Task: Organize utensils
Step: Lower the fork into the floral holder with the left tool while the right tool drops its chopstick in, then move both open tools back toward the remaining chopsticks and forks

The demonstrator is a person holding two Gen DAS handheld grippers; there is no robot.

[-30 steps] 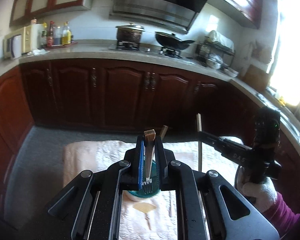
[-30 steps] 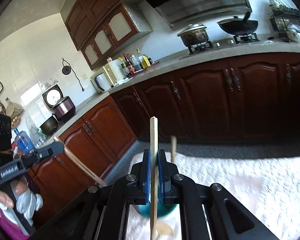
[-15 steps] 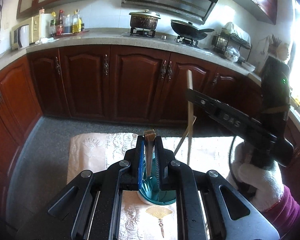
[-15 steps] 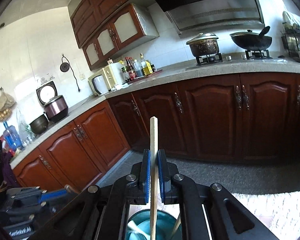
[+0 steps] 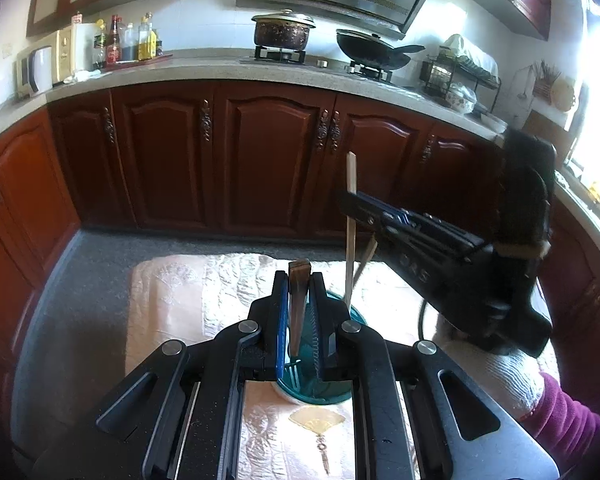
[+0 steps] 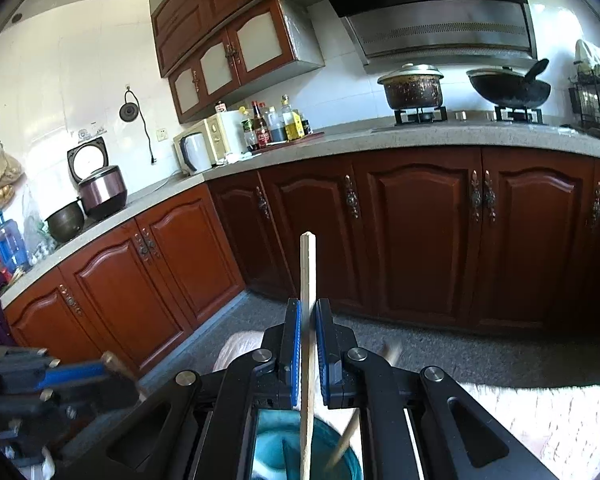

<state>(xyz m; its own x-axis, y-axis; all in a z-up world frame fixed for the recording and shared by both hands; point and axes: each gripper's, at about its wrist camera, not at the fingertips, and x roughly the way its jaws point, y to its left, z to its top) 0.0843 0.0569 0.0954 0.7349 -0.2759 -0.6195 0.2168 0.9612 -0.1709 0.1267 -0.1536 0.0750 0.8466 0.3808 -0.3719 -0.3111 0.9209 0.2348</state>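
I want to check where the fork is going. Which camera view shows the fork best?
The left wrist view shows the fork best: its brown handle stands between the jaws of the left gripper, and its tines point down into the teal cup. The right wrist view shows only the blurred handle end.

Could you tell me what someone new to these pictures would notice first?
Front and centre, the left gripper pinches a wooden-handled fork, tines down in the teal cup on the white embroidered cloth. To its right, the right gripper holds a pale chopstick upright over the cup, beside a second chopstick already leaning inside.
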